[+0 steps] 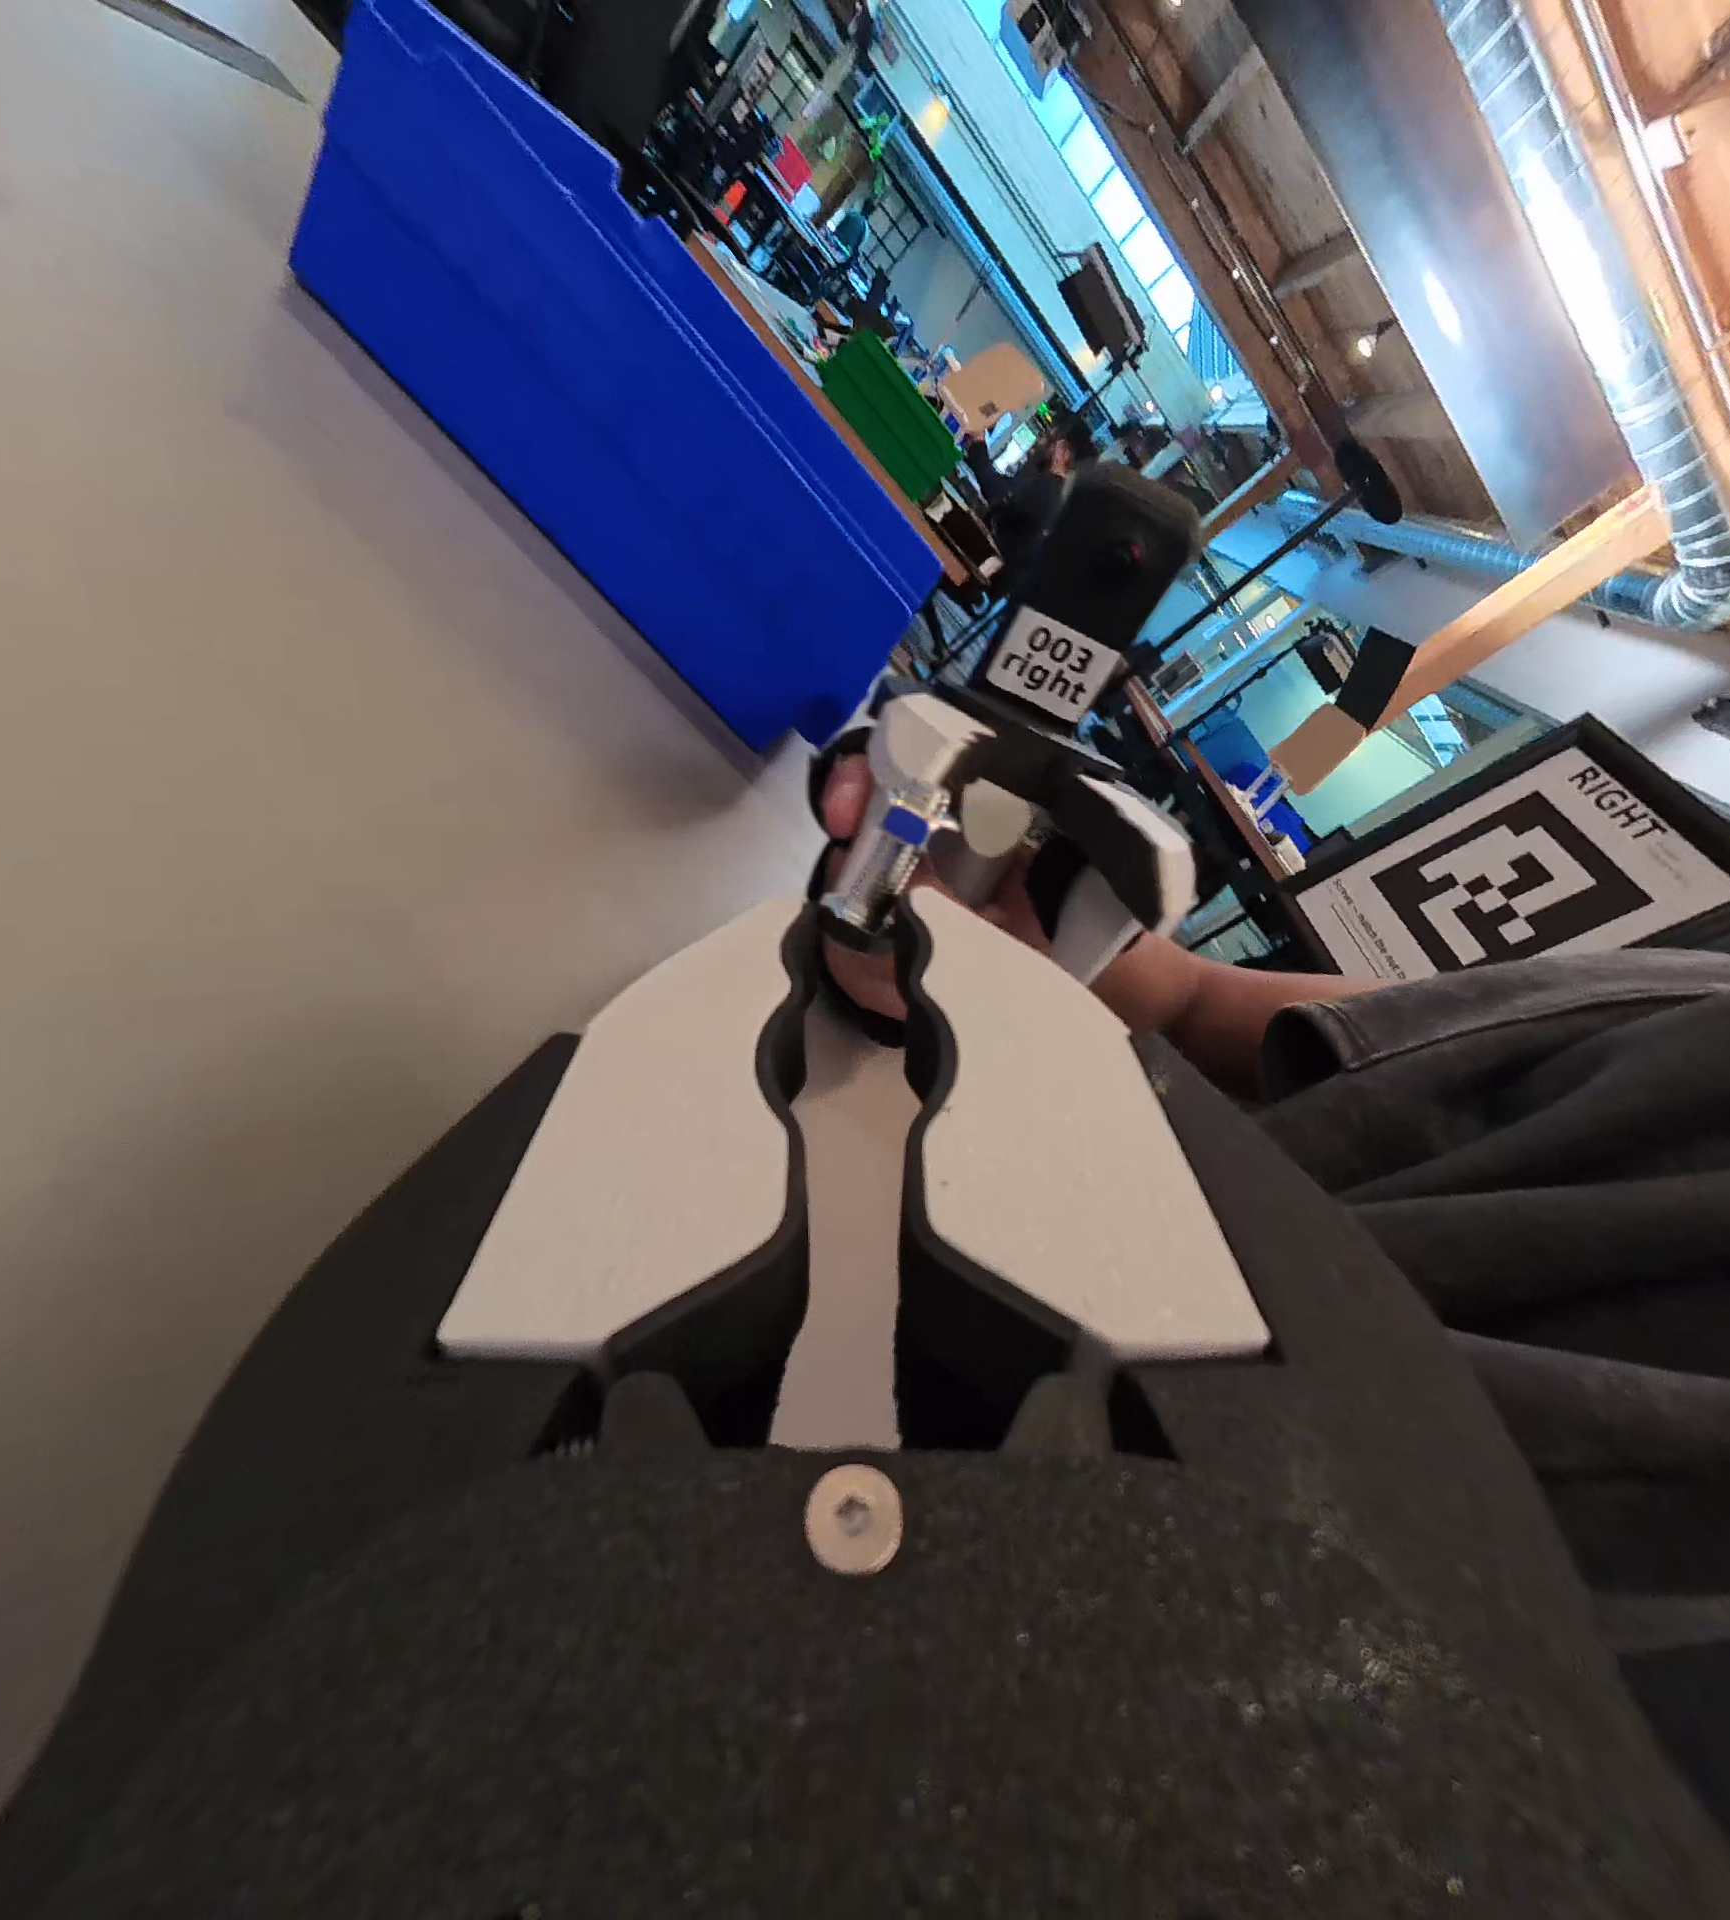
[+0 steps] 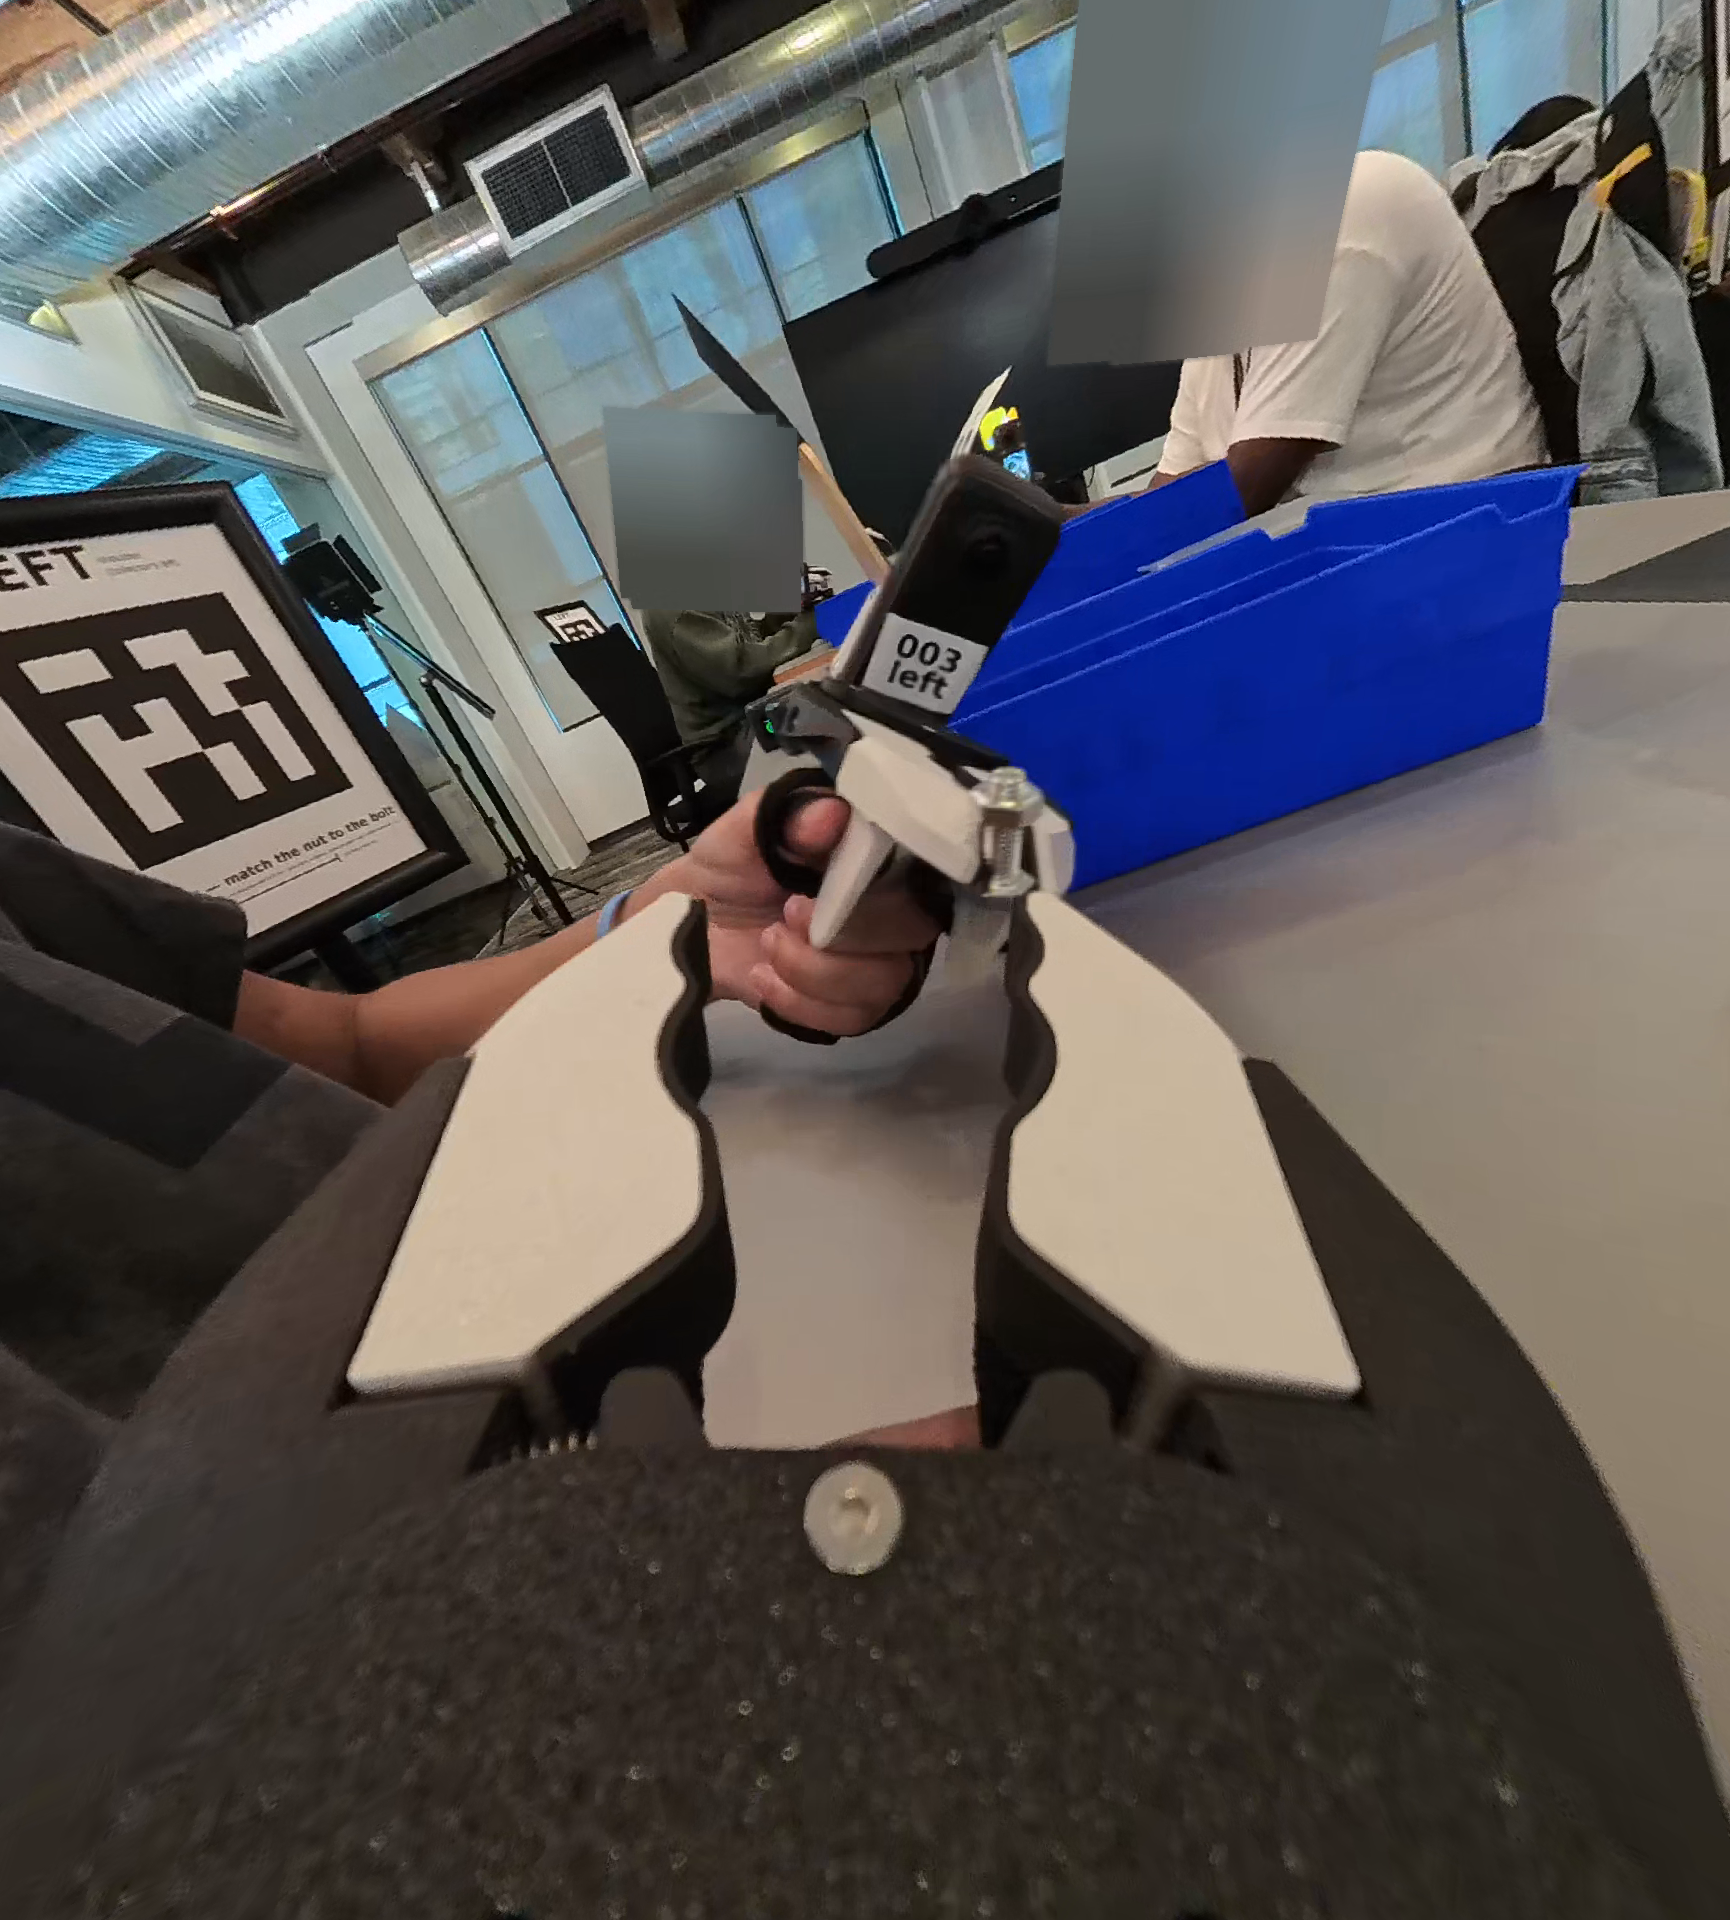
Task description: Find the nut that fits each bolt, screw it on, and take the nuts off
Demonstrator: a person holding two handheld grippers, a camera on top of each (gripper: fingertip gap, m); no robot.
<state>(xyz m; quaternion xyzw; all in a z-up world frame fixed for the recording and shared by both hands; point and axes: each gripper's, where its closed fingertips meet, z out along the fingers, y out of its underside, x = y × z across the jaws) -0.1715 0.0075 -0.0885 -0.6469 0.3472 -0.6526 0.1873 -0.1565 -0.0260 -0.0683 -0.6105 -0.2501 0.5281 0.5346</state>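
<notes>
A silver bolt [image 1: 876, 868] with a nut [image 1: 908, 823] on its shaft is clamped at one end between the white fingertips of my left gripper [image 1: 859, 930], which is held above the table. The right wrist view shows the same bolt [image 2: 1006, 844] crosswise in the left gripper [image 2: 991, 842], with the nut [image 2: 1013, 800] near its upper end. My right gripper [image 2: 861, 914] is open and empty. Its right fingertip [image 2: 1037, 920] is just below the bolt. In the left wrist view the right gripper [image 1: 1027, 821] sits just behind the bolt, jaws apart.
A blue plastic bin [image 2: 1256, 675] stands on the grey table [image 2: 1463, 1039] behind the grippers and also shows in the left wrist view [image 1: 580, 416]. Framed marker signs [image 2: 154, 717] [image 1: 1526, 883] stand at the table's edge. People sit and stand beyond the table. One gripper's finger ends stand about 5 centimetres off the other's.
</notes>
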